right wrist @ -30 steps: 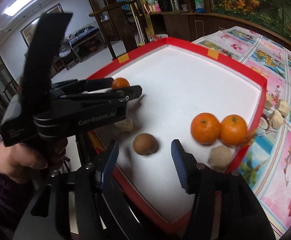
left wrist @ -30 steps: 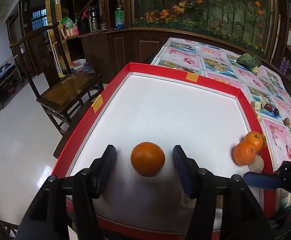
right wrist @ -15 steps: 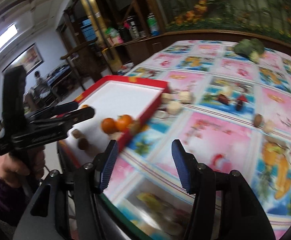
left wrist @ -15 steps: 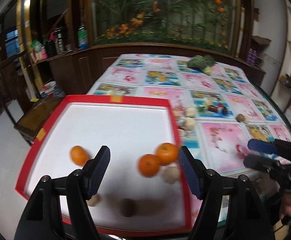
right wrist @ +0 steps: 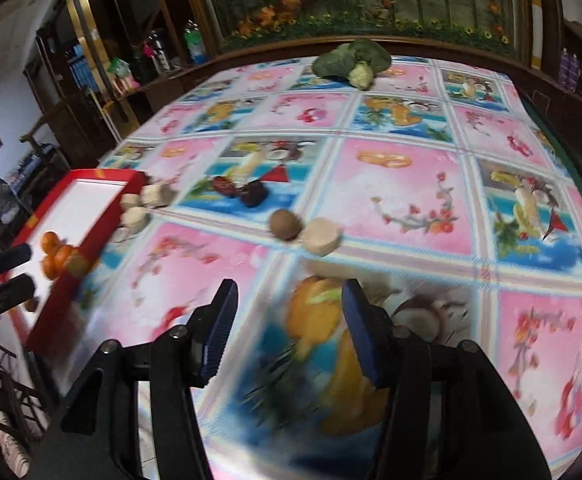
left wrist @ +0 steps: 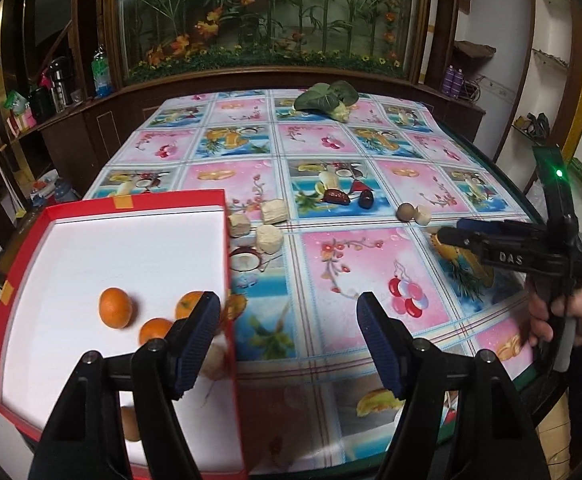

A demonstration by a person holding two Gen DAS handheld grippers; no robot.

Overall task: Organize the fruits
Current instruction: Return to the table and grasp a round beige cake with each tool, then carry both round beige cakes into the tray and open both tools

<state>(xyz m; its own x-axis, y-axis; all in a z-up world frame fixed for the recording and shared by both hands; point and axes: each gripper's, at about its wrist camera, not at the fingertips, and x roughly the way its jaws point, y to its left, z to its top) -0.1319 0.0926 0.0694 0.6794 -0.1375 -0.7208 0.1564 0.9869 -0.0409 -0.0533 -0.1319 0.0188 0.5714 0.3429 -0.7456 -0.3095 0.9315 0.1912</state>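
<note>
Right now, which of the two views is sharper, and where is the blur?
Left wrist view: mostly sharp, oranges crisp. Right wrist view: motion blur, strongest on the tablecloth near the right tool; the kiwi is soft.

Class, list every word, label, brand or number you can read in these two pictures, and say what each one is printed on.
"DAS": white letters on the black body of the right gripper, seen from the left wrist camera.
Bottle labels on the sideboard: too small to read.
Tablecloth: fruit and flower pictures only, no words.
Red tray: yellow tape patches, no writing.
</note>
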